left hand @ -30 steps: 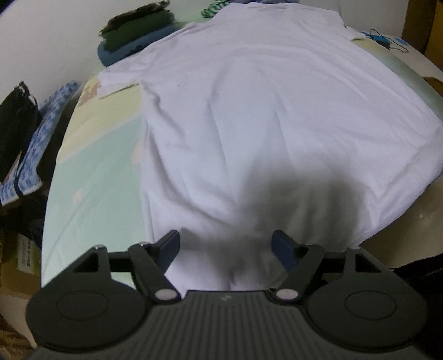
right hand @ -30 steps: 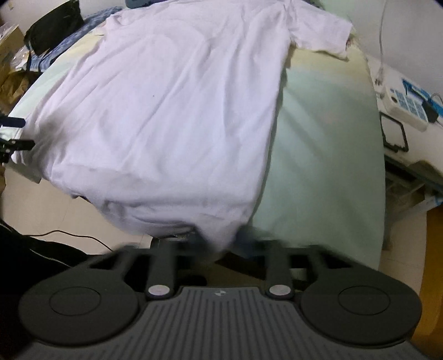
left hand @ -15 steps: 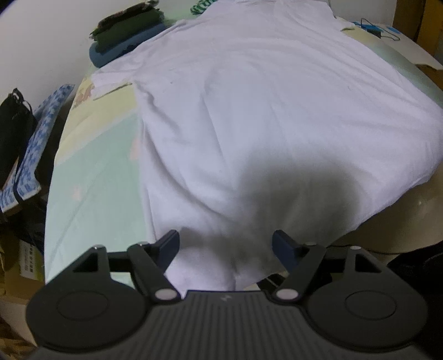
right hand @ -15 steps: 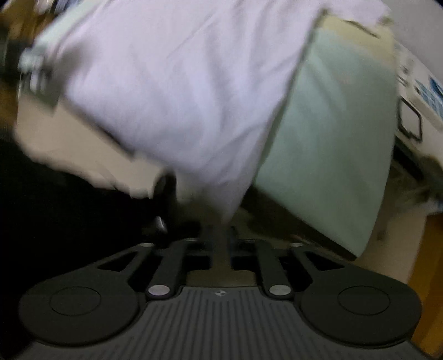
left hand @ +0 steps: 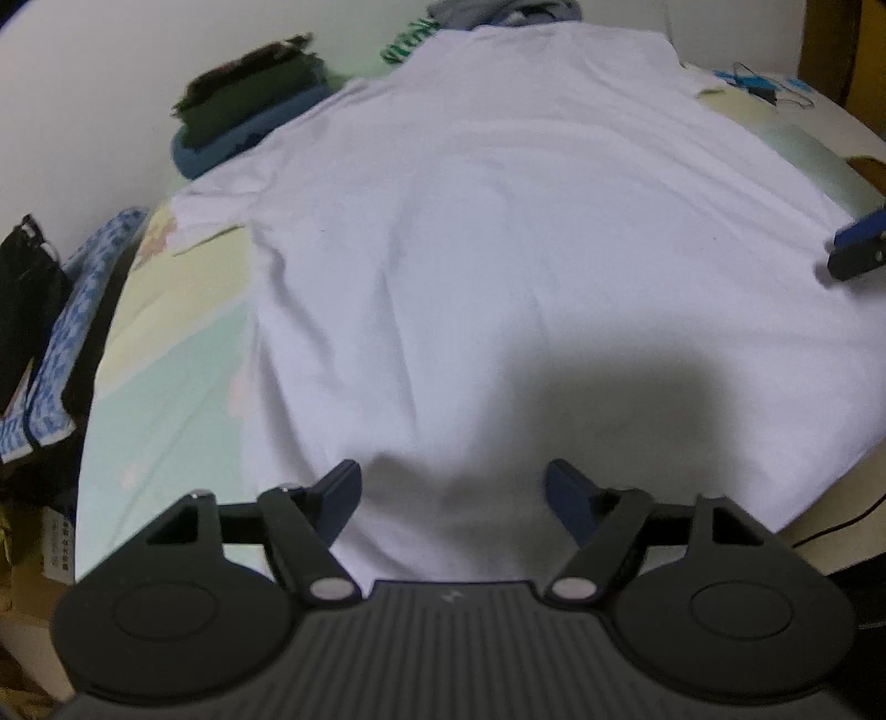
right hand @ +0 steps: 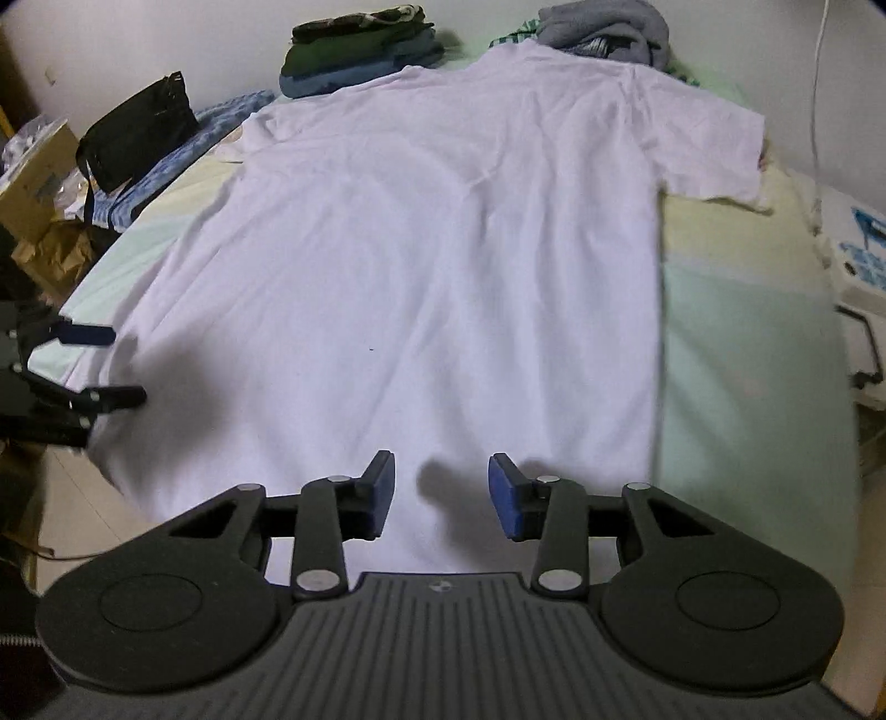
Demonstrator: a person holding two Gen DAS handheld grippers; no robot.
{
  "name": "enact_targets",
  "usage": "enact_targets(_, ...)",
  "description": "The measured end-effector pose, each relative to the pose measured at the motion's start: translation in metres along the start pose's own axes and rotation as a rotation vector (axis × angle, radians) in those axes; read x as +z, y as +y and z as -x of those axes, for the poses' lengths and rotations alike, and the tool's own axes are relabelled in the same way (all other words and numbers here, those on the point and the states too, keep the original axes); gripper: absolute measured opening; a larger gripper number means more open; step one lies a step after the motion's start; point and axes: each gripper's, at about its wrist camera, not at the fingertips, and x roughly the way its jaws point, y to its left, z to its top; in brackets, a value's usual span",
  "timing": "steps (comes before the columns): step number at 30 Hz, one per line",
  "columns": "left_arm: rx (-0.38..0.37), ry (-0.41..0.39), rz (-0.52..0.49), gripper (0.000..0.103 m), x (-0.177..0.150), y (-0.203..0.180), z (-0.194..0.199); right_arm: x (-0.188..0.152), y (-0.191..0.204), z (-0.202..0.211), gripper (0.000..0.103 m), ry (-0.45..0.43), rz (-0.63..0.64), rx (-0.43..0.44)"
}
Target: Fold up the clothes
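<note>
The left gripper [left hand: 453, 487] is hovering at the near hem of the white T-shirt [left hand: 498, 249], its 2 fingers spread wide apart with nothing between them. In this left wrist view the shirt is lying spread flat on the pale green bed sheet [left hand: 166, 387], its collar pointing far and its hem hanging slightly over the near edge. A stack of folded clothes [left hand: 243, 122] is sitting at the far left corner.

In the right wrist view, the right gripper [right hand: 441, 493] is likewise gaping over the hem, nearer the shirt's right side, gripping nothing. Both sleeves are lying stretched out sideways, and a grey garment heap [right hand: 603, 27] is resting just beyond the collar. The left gripper is showing at the left edge, beside the hem.

Judging by this, the shirt is lying unfolded and both tools are lining up along the hem. The next move is probably calling for each gripper to close on a hem corner, pinching both fabric layers together.
</note>
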Motion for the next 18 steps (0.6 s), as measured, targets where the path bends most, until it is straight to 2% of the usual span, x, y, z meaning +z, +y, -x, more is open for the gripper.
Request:
enact_targets(2, -0.004, 0.017, 0.056, 0.086, -0.007, 0.009, 0.001, -0.003, -0.009, 0.006, 0.04, 0.02, 0.004, -0.009)
enact_targets(3, -0.006, 0.025, 0.082, 0.09, -0.013, 0.014, 0.003, -0.004, -0.013, 0.009, 0.044, 0.034, 0.005, -0.013)
enact_targets(6, -0.02, 0.051, 0.145, 0.091, -0.024, 0.029, 0.009, -0.001, -0.014, 0.008, 0.046, 0.081, 0.017, -0.028)
enact_targets(7, -0.026, 0.059, 0.162, 0.09, -0.026, 0.033, 0.011, 0.001, -0.013, 0.008, 0.046, 0.095, 0.023, -0.034)
enact_targets(8, -0.032, 0.067, 0.178, 0.082, -0.029, 0.038, 0.013, 0.002, -0.013, 0.007, 0.046, 0.11, 0.028, -0.041)
enact_targets(9, -0.042, 0.059, 0.2, 0.069, -0.027, 0.043, 0.016, 0.004, -0.012, 0.006, 0.047, 0.124, 0.034, -0.047)
enact_targets(11, -0.06, 0.013, 0.253, 0.07, -0.017, 0.056, 0.021, 0.006, -0.011, 0.005, 0.048, 0.152, 0.045, -0.059)
enact_targets(14, -0.039, -0.037, 0.3, 0.074, 0.002, 0.075, 0.011, 0.016, -0.006, 0.0, 0.05, 0.165, 0.044, -0.068)
enact_targets(18, 0.011, -0.015, 0.285, 0.074, 0.008, 0.092, -0.016, 0.04, 0.017, -0.014, 0.05, 0.122, 0.04, -0.045)
